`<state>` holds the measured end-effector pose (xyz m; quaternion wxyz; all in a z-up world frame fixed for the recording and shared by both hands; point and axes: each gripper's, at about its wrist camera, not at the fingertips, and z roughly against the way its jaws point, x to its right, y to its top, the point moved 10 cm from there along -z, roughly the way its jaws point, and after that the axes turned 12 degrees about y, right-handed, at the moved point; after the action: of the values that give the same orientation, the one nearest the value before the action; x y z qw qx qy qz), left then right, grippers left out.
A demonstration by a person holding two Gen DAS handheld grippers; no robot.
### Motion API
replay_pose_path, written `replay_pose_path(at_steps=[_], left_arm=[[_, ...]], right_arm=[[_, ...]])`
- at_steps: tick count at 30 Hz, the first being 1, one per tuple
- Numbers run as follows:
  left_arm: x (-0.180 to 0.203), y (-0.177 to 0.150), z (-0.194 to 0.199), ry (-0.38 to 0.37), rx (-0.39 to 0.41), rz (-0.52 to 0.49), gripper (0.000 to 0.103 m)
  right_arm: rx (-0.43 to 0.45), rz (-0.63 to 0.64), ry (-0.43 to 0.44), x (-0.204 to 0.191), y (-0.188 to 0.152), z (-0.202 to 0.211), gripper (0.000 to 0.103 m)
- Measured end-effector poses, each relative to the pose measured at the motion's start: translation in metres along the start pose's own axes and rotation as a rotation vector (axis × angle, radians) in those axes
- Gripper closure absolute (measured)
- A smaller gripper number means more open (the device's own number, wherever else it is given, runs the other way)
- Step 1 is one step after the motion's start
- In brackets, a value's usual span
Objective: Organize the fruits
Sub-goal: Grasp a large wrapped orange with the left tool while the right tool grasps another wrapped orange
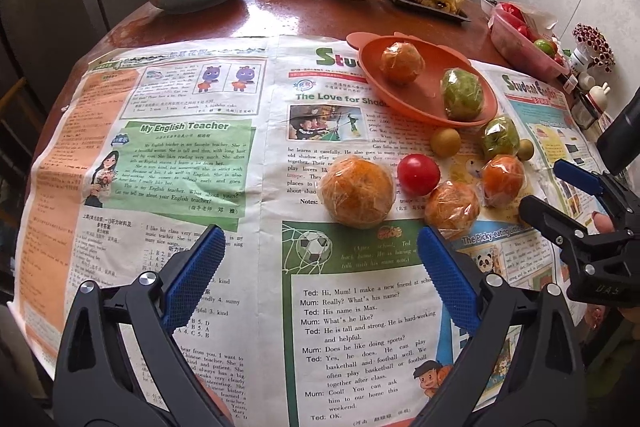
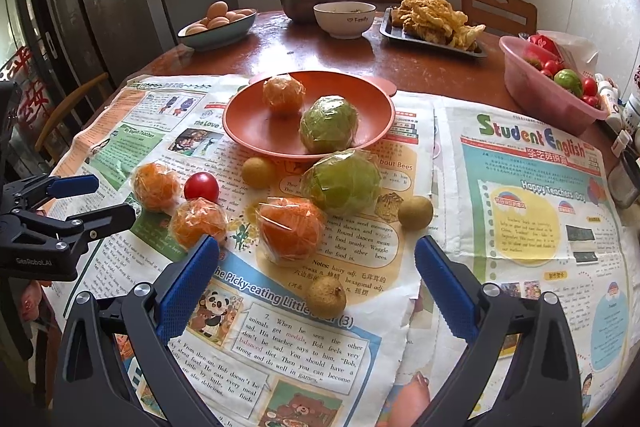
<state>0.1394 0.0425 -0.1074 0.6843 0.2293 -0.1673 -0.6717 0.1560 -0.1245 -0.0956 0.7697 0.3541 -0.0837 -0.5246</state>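
The left tongs (image 1: 320,259) stand spread wide with nothing between them, above the newspaper (image 1: 180,155), just short of a wrapped orange (image 1: 357,191). The right tongs (image 2: 316,267) are likewise released and empty, with another wrapped orange (image 2: 291,229) just ahead. A red tomato (image 2: 201,186), a wrapped green fruit (image 2: 341,182) and small brown fruits (image 2: 326,296) lie around it. Beyond sits an orange plate (image 2: 248,123) on the counter (image 2: 320,55), holding one orange and one green fruit.
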Motion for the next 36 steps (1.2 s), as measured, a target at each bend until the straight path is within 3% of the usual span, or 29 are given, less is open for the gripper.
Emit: replay_pose_path(at_steps=[1, 2, 4, 6, 11, 20, 36], left_arm=[[0.000, 0.000, -0.001, -0.003, 0.000, 0.000, 0.015], [0.001, 0.001, -0.001, -0.007, 0.000, -0.002, 0.017], [0.002, 0.001, -0.002, -0.016, -0.001, -0.004, 0.020], [0.004, 0.003, -0.002, -0.026, 0.001, -0.005, 0.024], [0.010, 0.006, -0.003, -0.047, 0.001, -0.018, 0.036], [0.021, 0.010, -0.008, -0.080, -0.001, -0.037, 0.048], [0.035, 0.013, -0.021, -0.111, -0.024, -0.061, 0.066]], right_arm=[[-0.005, 0.001, 0.004, -0.001, 0.000, -0.002, 0.009], [-0.008, 0.001, 0.005, -0.001, 0.000, -0.004, 0.019], [-0.022, 0.004, 0.009, -0.001, -0.001, -0.008, 0.031], [-0.036, 0.002, 0.010, 0.000, -0.002, -0.013, 0.032], [-0.053, 0.004, 0.035, -0.003, -0.003, -0.019, 0.052], [-0.071, 0.014, 0.057, -0.010, -0.003, -0.032, 0.064], [-0.057, 0.021, 0.076, -0.012, -0.003, -0.027, 0.066]])
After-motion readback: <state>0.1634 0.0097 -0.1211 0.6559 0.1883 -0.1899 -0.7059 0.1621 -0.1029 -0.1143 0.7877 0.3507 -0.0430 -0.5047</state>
